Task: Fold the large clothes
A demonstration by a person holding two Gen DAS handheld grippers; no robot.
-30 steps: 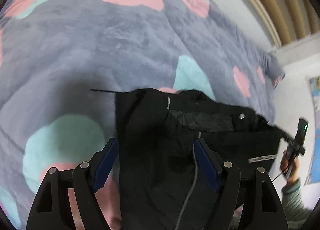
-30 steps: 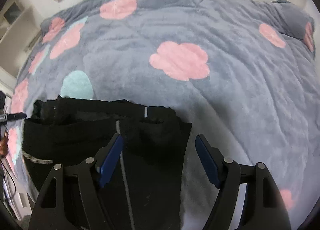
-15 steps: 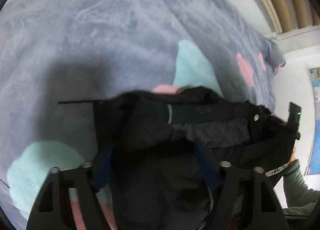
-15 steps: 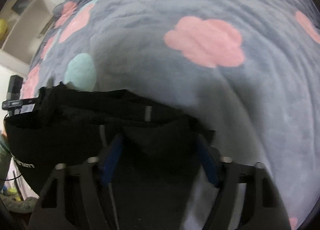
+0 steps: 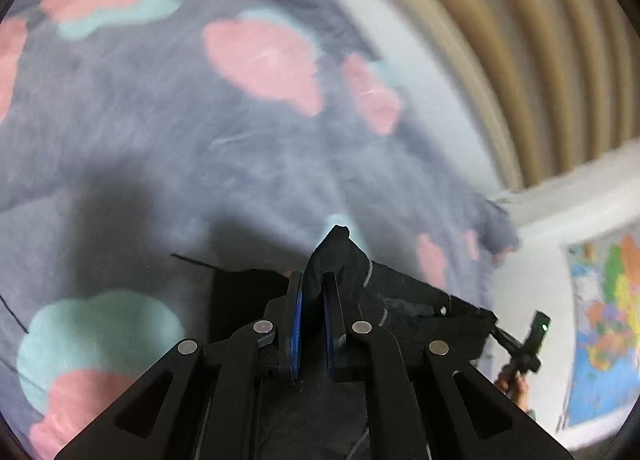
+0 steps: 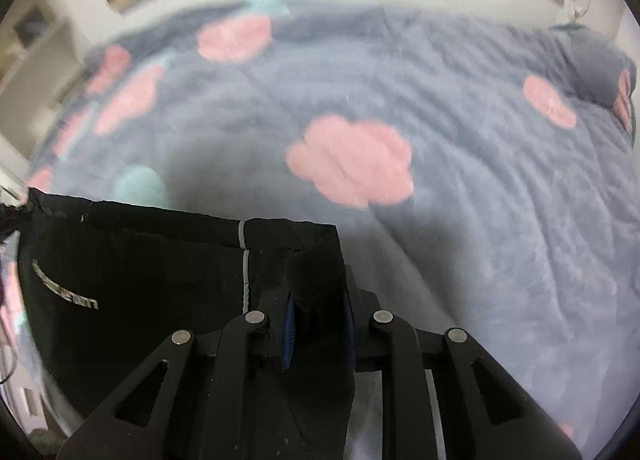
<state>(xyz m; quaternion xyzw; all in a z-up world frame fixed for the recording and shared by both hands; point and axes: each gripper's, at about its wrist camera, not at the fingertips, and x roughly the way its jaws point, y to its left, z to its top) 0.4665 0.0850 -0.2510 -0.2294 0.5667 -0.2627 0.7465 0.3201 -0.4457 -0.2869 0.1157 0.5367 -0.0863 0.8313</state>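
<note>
A black garment (image 6: 152,260) with a thin grey stripe and a grey logo is held stretched between my two grippers above a grey bed cover. My left gripper (image 5: 312,284) is shut on one top corner of the garment (image 5: 400,300); a tuft of black cloth sticks up between its blue pads. My right gripper (image 6: 318,284) is shut on the other top corner, with cloth bunched between its fingers. The right gripper also shows at the far right of the left wrist view (image 5: 524,344). The garment's lower part hangs out of sight.
The bed cover (image 6: 480,188) is grey plush with pink and teal cloud shapes. A wooden slatted headboard (image 5: 520,60) and a white wall stand behind. A colourful map (image 5: 608,320) hangs on the wall at right.
Both grippers have closed on the garment's top corners and lifted it off the bed cover. Both views have tilted up towards the headboard.
</note>
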